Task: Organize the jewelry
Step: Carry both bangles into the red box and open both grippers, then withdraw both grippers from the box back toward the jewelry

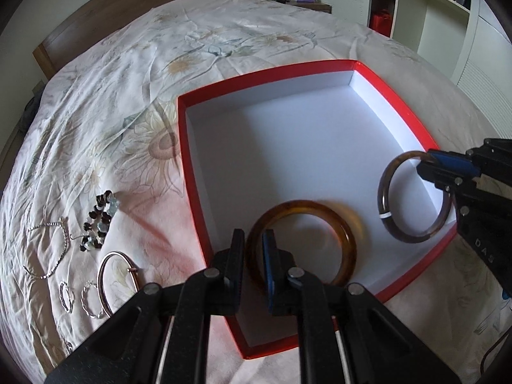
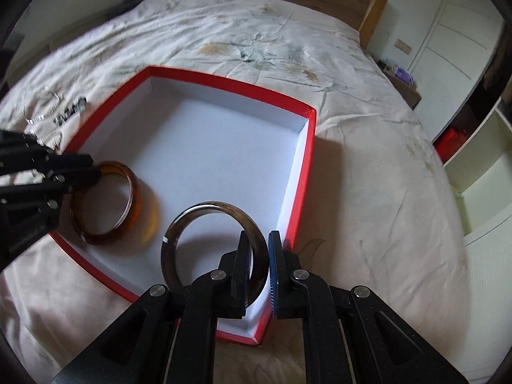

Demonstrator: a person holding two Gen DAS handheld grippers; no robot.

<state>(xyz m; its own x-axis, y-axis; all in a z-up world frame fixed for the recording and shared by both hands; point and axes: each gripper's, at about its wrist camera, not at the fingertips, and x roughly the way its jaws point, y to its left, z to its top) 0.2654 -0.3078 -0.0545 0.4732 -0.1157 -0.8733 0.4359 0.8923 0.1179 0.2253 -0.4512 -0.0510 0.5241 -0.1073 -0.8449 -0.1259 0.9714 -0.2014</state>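
Left wrist view: the left tongs point(image 1: 254, 249) are closed to a narrow gap on the near rim of an amber bangle point(image 1: 339, 233), one finger outside the ring and one inside it. That bangle lies in the near part of a red box point(image 1: 188, 172) with a white interior, which sits on the bed point(image 1: 160, 64). At the right edge, the right tongs point(image 1: 427, 163) pinch the upper rim of a grey-brown bangle point(image 1: 384, 198), held tilted over the box's right side. On the flowered bedspread left of the box lie a dark beaded bracelet point(image 1: 99, 220), a silver chain point(image 1: 51, 249), a thin metal bangle point(image 1: 107, 281) and two small twisted rings point(image 1: 78, 297).

Right wrist view: the right tongs point(image 2: 259, 252) grip the grey-brown bangle point(image 2: 179, 224) at its near right rim, above the box's near corner; whether it touches the floor of the box cannot be told. The left tongs point(image 2: 92, 172) meet the amber bangle point(image 2: 134, 198) at its left rim.
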